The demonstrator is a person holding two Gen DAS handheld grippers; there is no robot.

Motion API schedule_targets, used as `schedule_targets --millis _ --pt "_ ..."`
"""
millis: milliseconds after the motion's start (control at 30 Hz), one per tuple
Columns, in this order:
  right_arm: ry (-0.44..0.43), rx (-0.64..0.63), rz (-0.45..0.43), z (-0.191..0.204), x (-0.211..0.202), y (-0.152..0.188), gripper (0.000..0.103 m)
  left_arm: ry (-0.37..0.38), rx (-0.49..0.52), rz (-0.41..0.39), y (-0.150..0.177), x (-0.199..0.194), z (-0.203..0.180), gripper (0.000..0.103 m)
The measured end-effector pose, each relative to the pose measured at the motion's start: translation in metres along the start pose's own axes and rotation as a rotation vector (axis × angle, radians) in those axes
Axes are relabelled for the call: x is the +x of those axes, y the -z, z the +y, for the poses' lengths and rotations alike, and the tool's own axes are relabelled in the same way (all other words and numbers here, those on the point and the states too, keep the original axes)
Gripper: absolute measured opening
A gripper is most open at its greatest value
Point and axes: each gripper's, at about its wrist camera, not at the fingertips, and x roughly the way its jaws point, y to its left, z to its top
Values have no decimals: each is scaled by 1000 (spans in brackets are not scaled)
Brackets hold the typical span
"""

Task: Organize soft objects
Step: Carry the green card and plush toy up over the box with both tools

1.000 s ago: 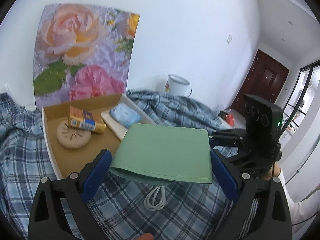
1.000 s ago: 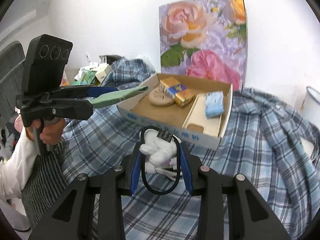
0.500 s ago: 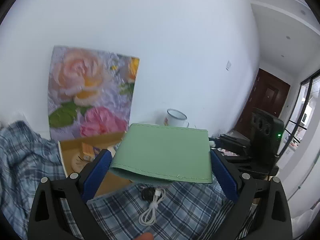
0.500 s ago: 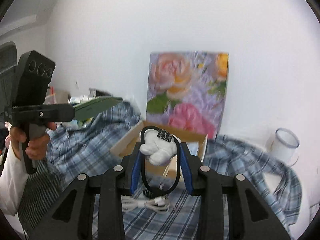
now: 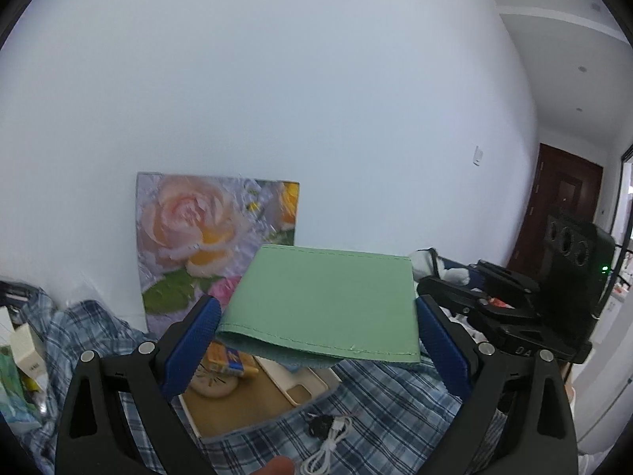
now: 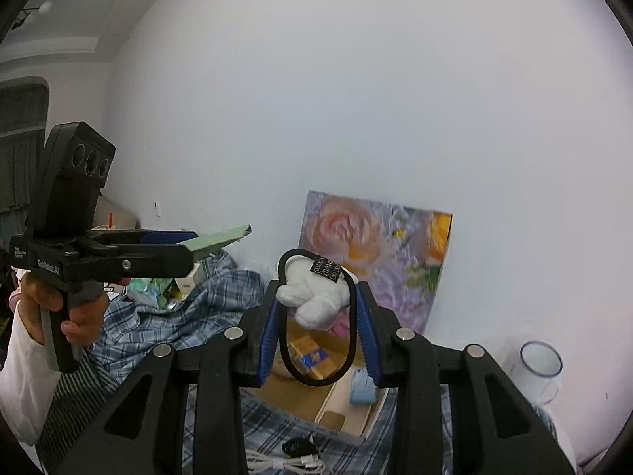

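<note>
A flat green folded pouch (image 5: pixel 328 301) lies level between the blue pads of my left gripper (image 5: pixel 316 305), which is shut on its two side edges. My right gripper (image 6: pixel 319 295) is shut on a white plush hair tie (image 6: pixel 312 301); its black elastic loop (image 6: pixel 316 382) hangs down between the fingers. Both grippers are raised well above the open cardboard box (image 6: pixel 300 399) on the plaid cloth (image 5: pixel 376 396). In the right wrist view the left gripper (image 6: pixel 190 243) with the pouch (image 6: pixel 221 239) is at the left, held by a hand (image 6: pixel 75 308). The left wrist view has the right gripper (image 5: pixel 447 281) at the right.
The box (image 5: pixel 245 399) holds a yellow-blue packet (image 5: pixel 229 358), a round tan disc (image 5: pixel 213 380) and a light blue bundle (image 6: pixel 362 390). A white cable (image 5: pixel 332 439) lies on the cloth before it. A floral picture (image 5: pixel 198 237) leans on the wall; a white mug (image 6: pixel 540 364) stands right.
Both grippers have risen and tipped upward, so the box and cloth have dropped low in both views. The pouch and the hair tie stay gripped as before.
</note>
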Motion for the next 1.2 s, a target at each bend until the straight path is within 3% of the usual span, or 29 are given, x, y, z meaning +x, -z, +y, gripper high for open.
schedule_targets --millis 467,667,1200 --pt "62 -6 -102 -15 8 -31 35 -185 34 -73 -35 9 8 99" --pt "54 10 -146 -23 23 -42 35 -204 55 -89 -48 23 5 99" --pt "39 69 -74 -49 71 -3 35 -279 66 -41 -37 80 28 99"
